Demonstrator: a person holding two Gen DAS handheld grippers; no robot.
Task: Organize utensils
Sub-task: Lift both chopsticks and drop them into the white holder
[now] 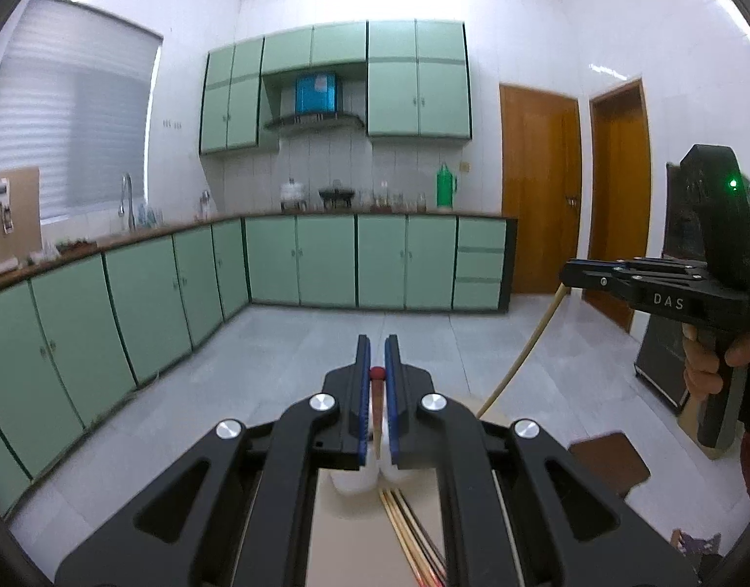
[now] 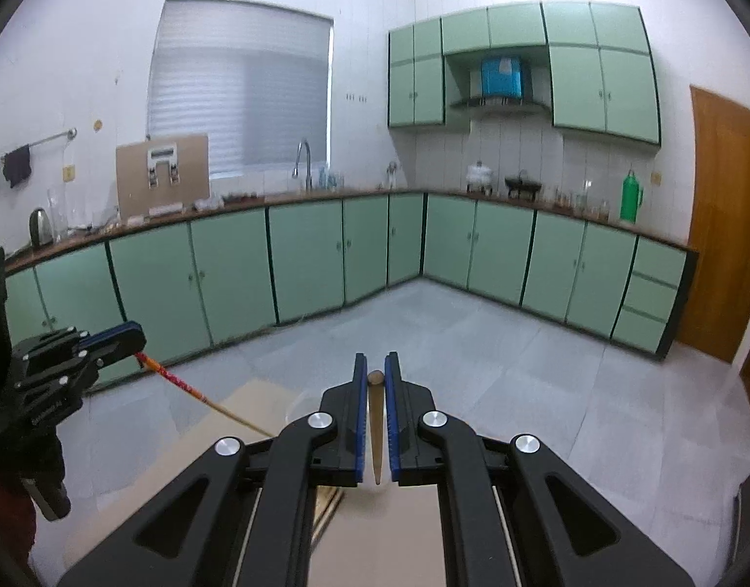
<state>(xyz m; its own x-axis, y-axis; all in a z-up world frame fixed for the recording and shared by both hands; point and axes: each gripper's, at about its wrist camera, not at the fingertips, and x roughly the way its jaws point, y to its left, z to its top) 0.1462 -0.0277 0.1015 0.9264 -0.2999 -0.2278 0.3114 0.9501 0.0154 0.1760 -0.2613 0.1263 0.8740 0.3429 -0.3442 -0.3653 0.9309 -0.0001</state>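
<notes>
Pinched between the blue pads of the left hand-held gripper point(image 1: 377, 357) is a thin chopstick with a red tip point(image 1: 377, 373); the red end pokes out near the fingertips, and the stick runs back and down under the gripper. From the right wrist view the same red and orange stick point(image 2: 179, 381) slants away from that left gripper down toward a pale board point(image 2: 257, 406) below. The right hand-held gripper point(image 2: 376, 367) is pressed together on a plain wooden chopstick point(image 2: 376, 420) with a rounded brown end. This stick also lies along the gripper's own line, and its thin point comes back toward the camera. So each gripper is pinching one stick, and both sticks are up in the air, not on any counter. Under the left gripper, close to it, more chopsticks point(image 1: 409, 528) lie side by side on the pale board, next to a white cup-like thing point(image 1: 360, 479). I think the next move is to carry the two held sticks down to that bundle, which is nearer the left gripper. The held sticks would need to line up the same way as the ones lying there. Farther off are green cabinets point(image 1: 326, 259) and a grey floor point(image 1: 287, 342).
</notes>
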